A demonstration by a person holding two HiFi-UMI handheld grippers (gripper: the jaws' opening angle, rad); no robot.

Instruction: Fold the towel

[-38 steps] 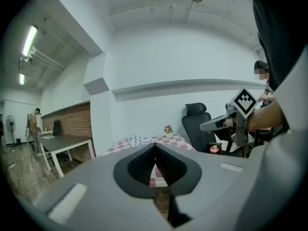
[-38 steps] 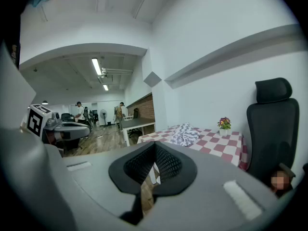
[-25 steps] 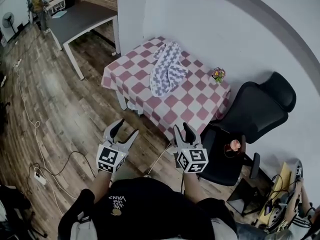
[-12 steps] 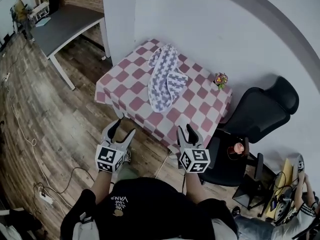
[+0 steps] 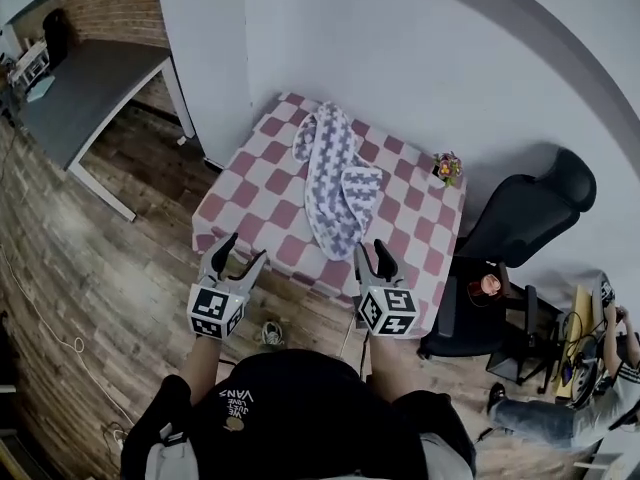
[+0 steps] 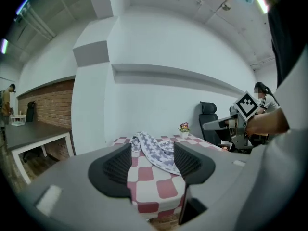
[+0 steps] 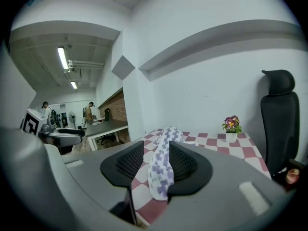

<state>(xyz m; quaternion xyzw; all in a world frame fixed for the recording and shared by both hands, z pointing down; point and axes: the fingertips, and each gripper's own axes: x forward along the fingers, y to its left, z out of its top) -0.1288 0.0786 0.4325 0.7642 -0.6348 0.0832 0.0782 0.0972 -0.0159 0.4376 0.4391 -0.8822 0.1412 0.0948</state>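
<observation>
Wood floor (image 5: 90,268) spreads from my 9 to 11 o'clock, with a grey desk (image 5: 70,93) far off at 10. The red-and-white checked table (image 5: 235,193) stands at my 12 against the wall (image 5: 420,48). A black chair (image 5: 525,218) sits at its 3 o'clock side. The towel (image 5: 340,183) lies rumpled in a long strip down the table's middle, from 12 to 6, its near end at the edge facing me. My left gripper (image 5: 243,250) hangs at the table's 7, jaws wide apart and empty. My right gripper (image 5: 370,251) is at 5, just beside the towel's end, jaws released with a narrower gap, gripping nothing. A small flower pot (image 5: 446,166) stands at the table's 2 o'clock corner.
</observation>
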